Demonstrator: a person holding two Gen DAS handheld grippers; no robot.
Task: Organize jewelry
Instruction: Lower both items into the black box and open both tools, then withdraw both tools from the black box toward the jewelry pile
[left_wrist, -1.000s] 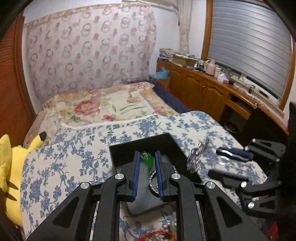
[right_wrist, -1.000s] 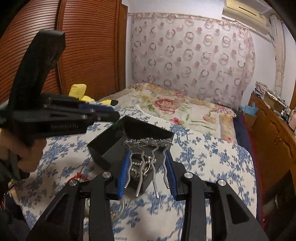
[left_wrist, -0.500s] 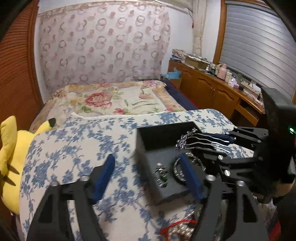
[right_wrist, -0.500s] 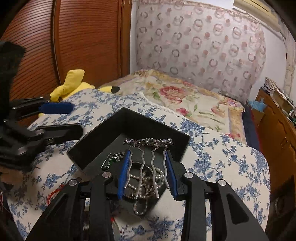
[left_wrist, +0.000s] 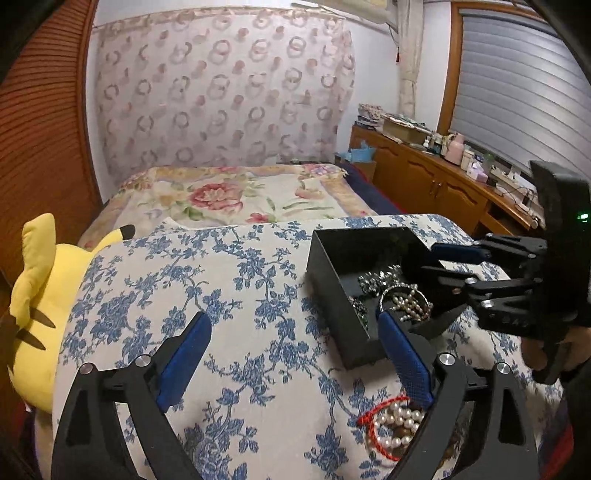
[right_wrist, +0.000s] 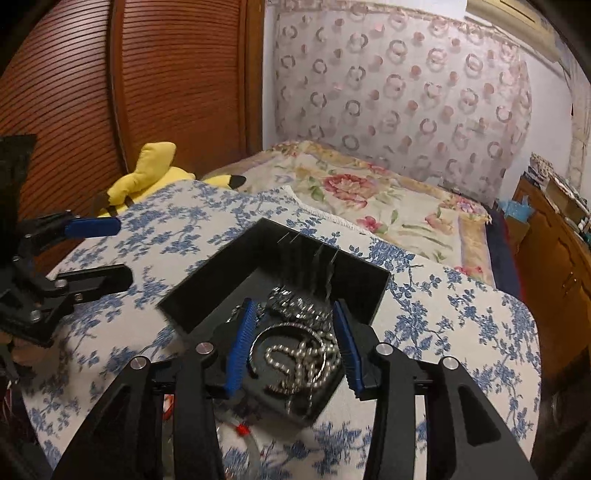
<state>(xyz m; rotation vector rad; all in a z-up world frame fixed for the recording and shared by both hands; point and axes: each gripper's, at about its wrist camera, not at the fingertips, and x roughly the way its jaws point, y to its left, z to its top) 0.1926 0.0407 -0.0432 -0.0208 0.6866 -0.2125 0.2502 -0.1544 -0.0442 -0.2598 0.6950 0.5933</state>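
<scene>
A black open box (left_wrist: 332, 295) (right_wrist: 221, 280) sits on the blue-flowered cloth (left_wrist: 221, 280). In it lie a pearl string and a silver bangle (left_wrist: 404, 301) (right_wrist: 295, 354). A silver hair comb (right_wrist: 295, 301) shows blurred in the box, loose between my right gripper's (right_wrist: 293, 328) opening jaws; the pads do not press it. My left gripper (left_wrist: 293, 325) stands left of the box over bare cloth, jaws opening wide, nothing between them. Red cord and pearl bracelets (left_wrist: 393, 421) lie by its right finger. Each gripper shows in the other's view: right (left_wrist: 443, 264), left (right_wrist: 107, 254).
A yellow plush toy (left_wrist: 33, 295) (right_wrist: 147, 173) lies at the cloth's left edge. Behind is a flowered bedspread (left_wrist: 229, 195). A wooden cabinet (left_wrist: 424, 181) with clutter runs along the right, and a slatted wooden door (right_wrist: 147, 92) on the left.
My left gripper let go of a green piece in the box, opened wide and slid left. My right gripper sank over the box, spread its jaws, and the comb dropped free.
</scene>
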